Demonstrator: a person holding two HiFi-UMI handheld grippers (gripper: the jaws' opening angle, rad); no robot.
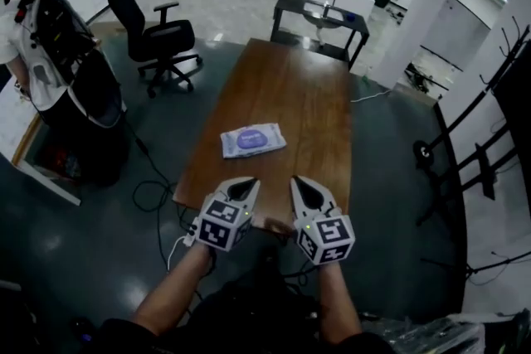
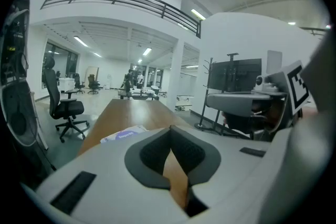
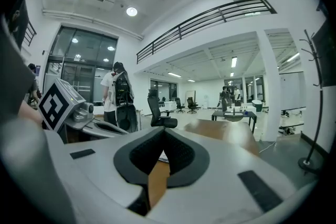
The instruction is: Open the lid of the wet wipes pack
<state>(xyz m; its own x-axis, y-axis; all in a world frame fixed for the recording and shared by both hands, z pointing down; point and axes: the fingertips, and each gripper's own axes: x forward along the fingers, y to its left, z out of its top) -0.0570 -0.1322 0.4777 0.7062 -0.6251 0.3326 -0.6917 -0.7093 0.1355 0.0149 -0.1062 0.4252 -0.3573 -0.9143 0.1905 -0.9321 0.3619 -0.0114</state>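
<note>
Forearms (image 1: 176,293) outstretched, left gripper (image 1: 243,190) beside right gripper (image 1: 304,190), jaws together.

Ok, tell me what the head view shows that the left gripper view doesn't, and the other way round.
Only the head view: the person's forearms, plus the left gripper and right gripper seen from above, side by side at the table's near end. Only the left gripper view: its pads meeting at the tips with nothing between them, and a monitor on a stand. Both: the wooden table, the wet wipes pack lying ahead of the grippers, untouched, and a black office chair.
</note>
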